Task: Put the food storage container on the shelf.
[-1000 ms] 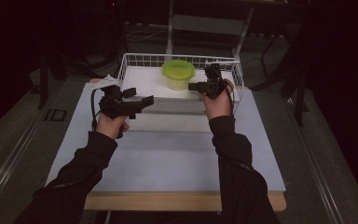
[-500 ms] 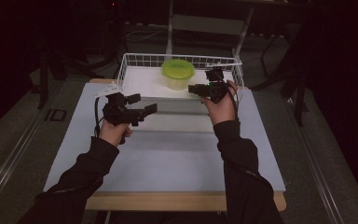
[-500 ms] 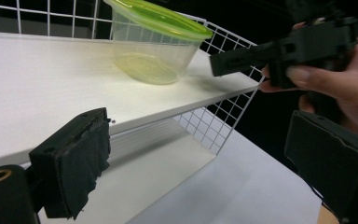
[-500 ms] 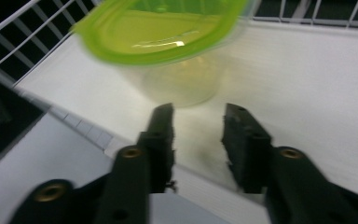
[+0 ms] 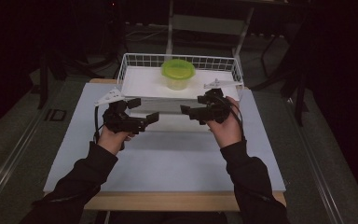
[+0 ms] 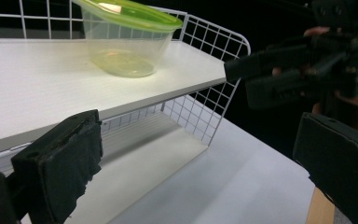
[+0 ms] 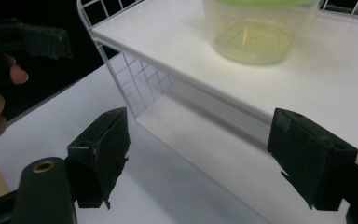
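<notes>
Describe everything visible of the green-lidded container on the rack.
The container is a round tub of clear, faintly yellowish plastic, tapering toward its base, closed by a bright green lid that overhangs its rim. It looks empty, as far as can be seen through the wall. It stands upright on the white upper shelf of the white wire rack, toward the back and near the middle. Only the shelf touches it; both claws are apart from it.

Two sleeved forearms reach forward; the left gripper [image 5: 147, 119] and right gripper [image 5: 189, 112] face each other, well apart; right jaws just opened, both empty.
</notes>
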